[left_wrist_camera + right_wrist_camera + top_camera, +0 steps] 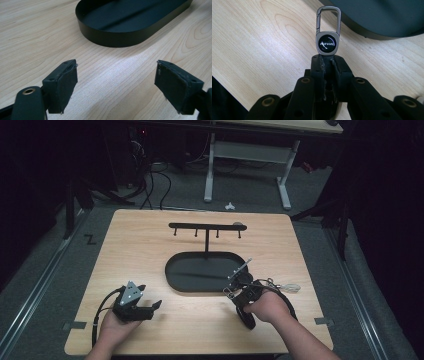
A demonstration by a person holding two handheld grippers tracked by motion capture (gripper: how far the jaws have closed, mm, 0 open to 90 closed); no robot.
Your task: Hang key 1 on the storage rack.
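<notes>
The keychain's [328, 30] lower end is hidden between the right tool's [327, 60] closed pads; the tray [117, 40] is cut off at the top edge.

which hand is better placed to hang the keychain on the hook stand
Right. The right gripper already clamps the keychain and sits beside the tray under the hook stand; the left gripper is open and empty.

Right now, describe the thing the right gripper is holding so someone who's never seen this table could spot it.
Find the black oval tray in the middle of the wooden table. Just off its near right end, the right gripper pinches a keychain. It is the only silvery piece there: a carabiner clip above a round black badge with lettering.
</notes>
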